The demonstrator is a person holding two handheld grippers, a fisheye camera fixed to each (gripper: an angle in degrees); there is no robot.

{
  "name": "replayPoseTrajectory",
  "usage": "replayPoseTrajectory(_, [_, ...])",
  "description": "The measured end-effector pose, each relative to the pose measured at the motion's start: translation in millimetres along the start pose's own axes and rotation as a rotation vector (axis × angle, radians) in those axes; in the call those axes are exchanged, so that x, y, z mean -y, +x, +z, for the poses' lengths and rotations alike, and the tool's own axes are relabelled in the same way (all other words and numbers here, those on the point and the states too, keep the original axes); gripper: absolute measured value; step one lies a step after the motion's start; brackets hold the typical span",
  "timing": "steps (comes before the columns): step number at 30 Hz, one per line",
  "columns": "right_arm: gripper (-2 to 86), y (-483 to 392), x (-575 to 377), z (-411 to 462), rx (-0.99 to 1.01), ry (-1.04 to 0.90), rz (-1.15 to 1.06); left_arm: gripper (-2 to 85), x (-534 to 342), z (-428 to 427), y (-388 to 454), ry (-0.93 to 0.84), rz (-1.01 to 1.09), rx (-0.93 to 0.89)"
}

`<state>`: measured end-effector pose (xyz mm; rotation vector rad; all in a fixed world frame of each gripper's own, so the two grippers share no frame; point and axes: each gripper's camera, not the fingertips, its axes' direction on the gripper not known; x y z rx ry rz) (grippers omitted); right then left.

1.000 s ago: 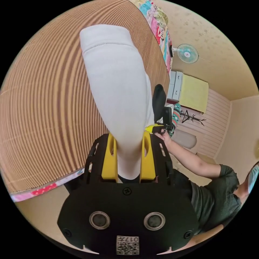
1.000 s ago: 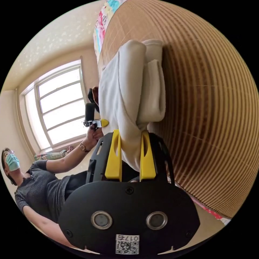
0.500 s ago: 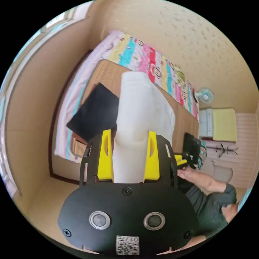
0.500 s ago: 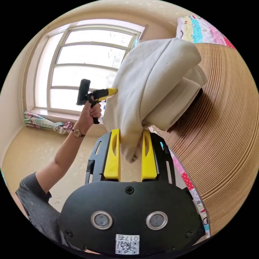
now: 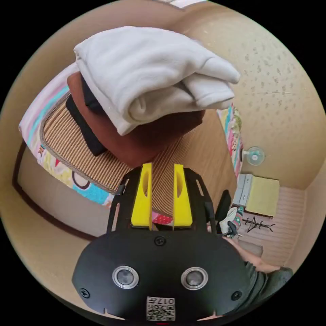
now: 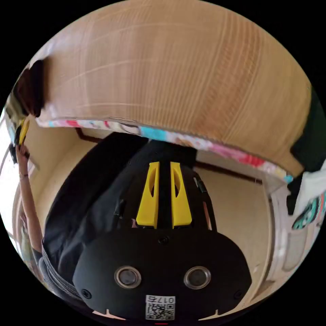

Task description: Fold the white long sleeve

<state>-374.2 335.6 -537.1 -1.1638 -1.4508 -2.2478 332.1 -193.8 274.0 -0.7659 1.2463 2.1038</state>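
The white top (image 5: 149, 74) lies folded into a thick bundle on a brown garment (image 5: 142, 142), itself on a black one (image 5: 83, 125), near a corner of the bed's mat (image 5: 64, 132), so the folding looks done. The left tongs (image 5: 162, 193) hang just off the pile, empty, with a narrow gap between the jaws. The right tongs (image 6: 163, 197) are likewise empty and nearly closed, off the bed's edge.

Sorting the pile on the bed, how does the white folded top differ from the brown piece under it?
The white long sleeve sits on top, bulky and rolled, with a cuff poking out; the brown garment lies flatter beneath it, darker, mostly covered. Both are folded in one stack on the woven mat.
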Motion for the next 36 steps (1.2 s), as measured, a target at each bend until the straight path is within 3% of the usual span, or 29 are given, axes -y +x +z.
replayPoseTrajectory(2, [3.5,89,-64,20,0.082,-0.031,0.245,7.9,-10,-13,-4,0.118,0.045,-0.107])
replayPoseTrajectory(4, [2.5,171,-162,39,0.315,0.039,0.496,8.1,-12,-40,-1,0.238,0.086,-0.112])
replayPoseTrajectory(8, [1.3,226,-292,59,0.610,0.307,0.683,7.5,12,-129,35,0.536,0.260,-0.027])
replayPoseTrajectory(11, [0.6,233,-370,84,0.777,0.482,0.768,7.2,62,-162,59,0.584,0.306,0.066])
replayPoseTrajectory(13, [0.4,228,-407,111,0.866,0.516,0.818,7.5,101,-152,60,0.531,0.303,0.109])
replayPoseTrajectory(17, [0.3,214,-432,142,0.895,0.459,0.779,6.5,172,-24,11,-0.018,0.163,0.191])
replayPoseTrajectory(21, [0.3,197,-461,160,0.916,0.523,0.725,5.3,170,8,-39,0.009,0.005,-0.102])
replayPoseTrajectory(23, [0.3,192,-474,171,0.944,0.560,0.704,5.6,158,11,-46,0.085,0.011,-0.164])
replayPoseTrajectory(28, [0.3,185,-508,247,1.145,0.495,0.854,7.0,78,44,-97,0.111,-0.175,-0.058])
replayPoseTrajectory(31, [0.3,178,-528,286,1.341,0.532,0.951,5.2,0,112,-154,-0.173,-0.433,0.007])
replayPoseTrajectory(33, [0.4,176,-538,300,1.437,0.573,1.000,3.9,-75,167,-186,-0.516,-0.636,0.117])
replayPoseTrajectory(36, [0.6,177,-551,311,1.588,0.655,1.062,1.9,-147,203,-197,-0.789,-0.876,0.248])
